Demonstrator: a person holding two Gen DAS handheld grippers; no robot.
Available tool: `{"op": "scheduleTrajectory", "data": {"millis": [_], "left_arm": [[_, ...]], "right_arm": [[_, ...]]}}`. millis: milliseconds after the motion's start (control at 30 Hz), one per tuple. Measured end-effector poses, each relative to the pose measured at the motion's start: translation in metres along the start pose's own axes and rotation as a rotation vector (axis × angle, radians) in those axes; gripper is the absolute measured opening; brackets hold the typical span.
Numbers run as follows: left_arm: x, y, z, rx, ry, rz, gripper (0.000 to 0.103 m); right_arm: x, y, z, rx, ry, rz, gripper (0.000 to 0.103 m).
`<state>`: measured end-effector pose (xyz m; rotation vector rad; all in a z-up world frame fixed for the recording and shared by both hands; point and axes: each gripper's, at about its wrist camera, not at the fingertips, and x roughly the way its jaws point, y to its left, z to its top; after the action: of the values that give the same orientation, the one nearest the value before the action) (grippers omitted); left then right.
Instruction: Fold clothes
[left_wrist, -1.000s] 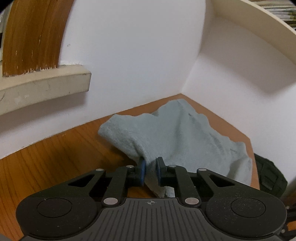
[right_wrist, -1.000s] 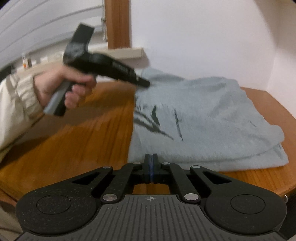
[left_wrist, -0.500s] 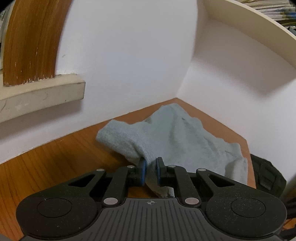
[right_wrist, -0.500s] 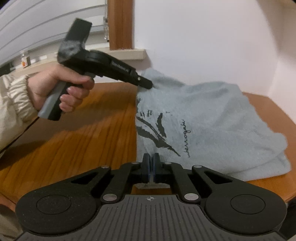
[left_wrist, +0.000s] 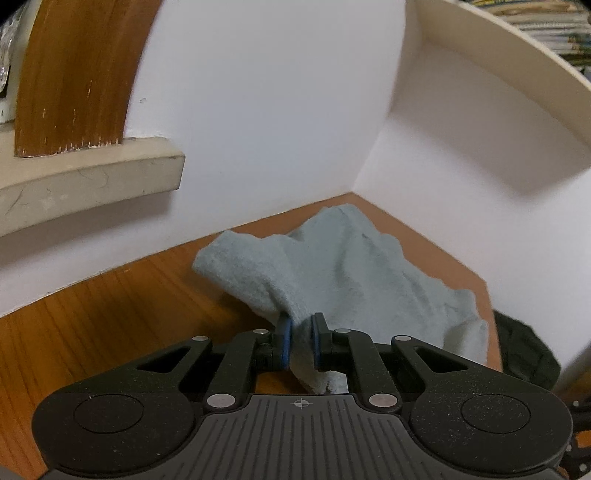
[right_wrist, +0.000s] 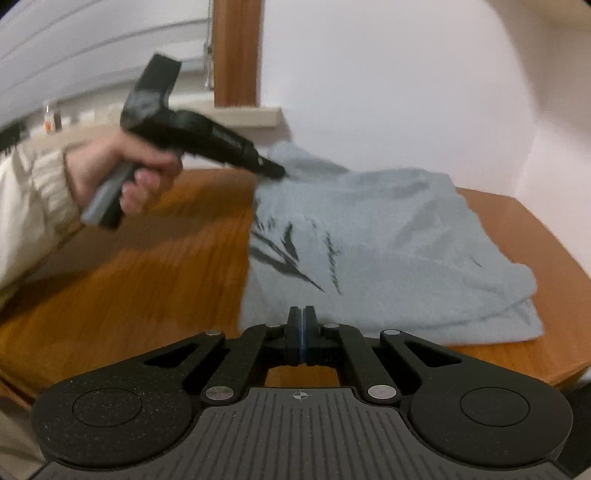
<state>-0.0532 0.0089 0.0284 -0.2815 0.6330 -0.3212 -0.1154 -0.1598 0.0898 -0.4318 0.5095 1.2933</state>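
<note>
Garment (right_wrist: 369, 251) lies on table (right_wrist: 140, 266), pushed twd far corner where two walls meet. L gripper (left_wrist: 300, 341) at garment's near-left edge, fabric between its fingers. R gripper (right_wrist: 302, 341) just before garment's near edge. Window sill (left_wrist: 88, 181) up on wall, left of garment. Bag (left_wrist: 524, 354) beyond table's right edge.

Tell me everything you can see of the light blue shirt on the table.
The shirt is light blue, of soft, fuzzy-looking cloth, with a dark feather-like print and a line of writing. It lies folded in layers on the wooden table, near the corner of the white walls. The left claw is shut on a bunched edge and lifts it a little. The right claw sits at its near edge, its jaws opening with no cloth visible between them.
</note>
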Motion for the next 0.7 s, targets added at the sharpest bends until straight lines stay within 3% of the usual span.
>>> {"op": "scheduleTrajectory", "data": {"millis": [67, 200, 400, 467, 633, 700], "left_arm": [[-0.001, -0.002, 0.001, 0.0, -0.001, 0.002, 0.012], [-0.001, -0.008, 0.0, 0.025, 0.002, 0.016, 0.012], [0.001, -0.007, -0.003, 0.028, 0.004, 0.021, 0.012], [0.002, -0.007, -0.004, 0.028, 0.004, 0.019, 0.012], [0.004, -0.006, -0.005, 0.029, 0.007, 0.019, 0.012], [0.005, -0.007, -0.005, 0.031, 0.008, 0.02, 0.012]], "right_arm": [[0.01, 0.007, 0.003, -0.015, -0.008, -0.002, 0.026], [0.031, 0.02, 0.006, -0.043, -0.011, -0.01, 0.039], [0.052, 0.013, -0.007, -0.021, -0.014, -0.051, 0.073], [0.053, 0.013, -0.014, -0.039, -0.037, -0.063, 0.089], [0.05, 0.007, -0.011, 0.024, -0.066, -0.074, 0.087], [0.048, 0.006, -0.005, 0.051, -0.067, -0.055, 0.068]]}}
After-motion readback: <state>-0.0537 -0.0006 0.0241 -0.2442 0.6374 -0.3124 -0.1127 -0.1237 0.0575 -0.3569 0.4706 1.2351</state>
